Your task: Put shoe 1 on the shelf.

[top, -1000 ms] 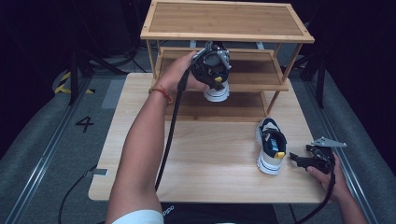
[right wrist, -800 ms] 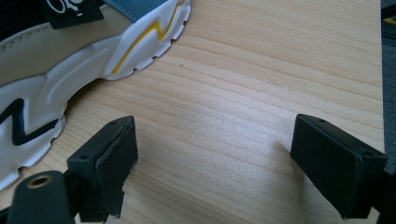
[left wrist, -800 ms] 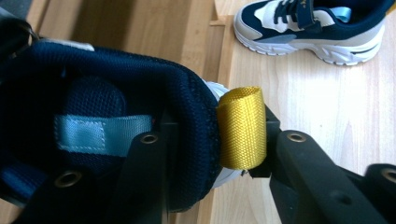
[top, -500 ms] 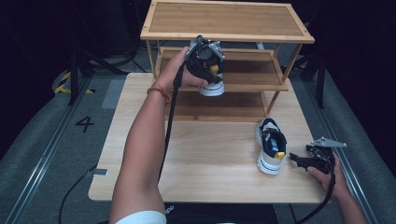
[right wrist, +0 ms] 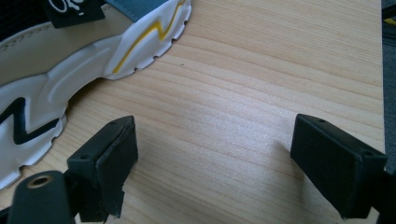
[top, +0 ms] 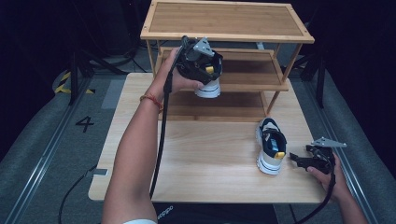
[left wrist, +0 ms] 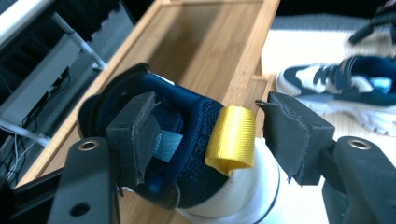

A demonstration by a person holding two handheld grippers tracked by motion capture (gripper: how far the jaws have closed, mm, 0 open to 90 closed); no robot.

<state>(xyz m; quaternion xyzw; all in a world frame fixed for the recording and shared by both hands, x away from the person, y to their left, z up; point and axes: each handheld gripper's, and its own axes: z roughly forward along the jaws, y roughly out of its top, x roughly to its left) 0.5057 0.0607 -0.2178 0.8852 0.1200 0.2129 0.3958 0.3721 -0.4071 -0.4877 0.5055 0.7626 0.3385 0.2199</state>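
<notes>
The left gripper has just been opening its jaws: the heel of the navy sneaker sits between them, but the right pad stands clear of it and the left pad hangs inside the collar, so the shoe is released. It rests on the middle shelf of the bamboo rack, at about twelve o'clock from the table's centre in the high view, just under the left gripper. The shoe has a dark blue mesh collar, a bright yellow heel loop and a thick white sole. Its mate, the second sneaker, lies on the table at about four o'clock. The right gripper hovers just beside that shoe's sole, jaws spread wide and empty.
</notes>
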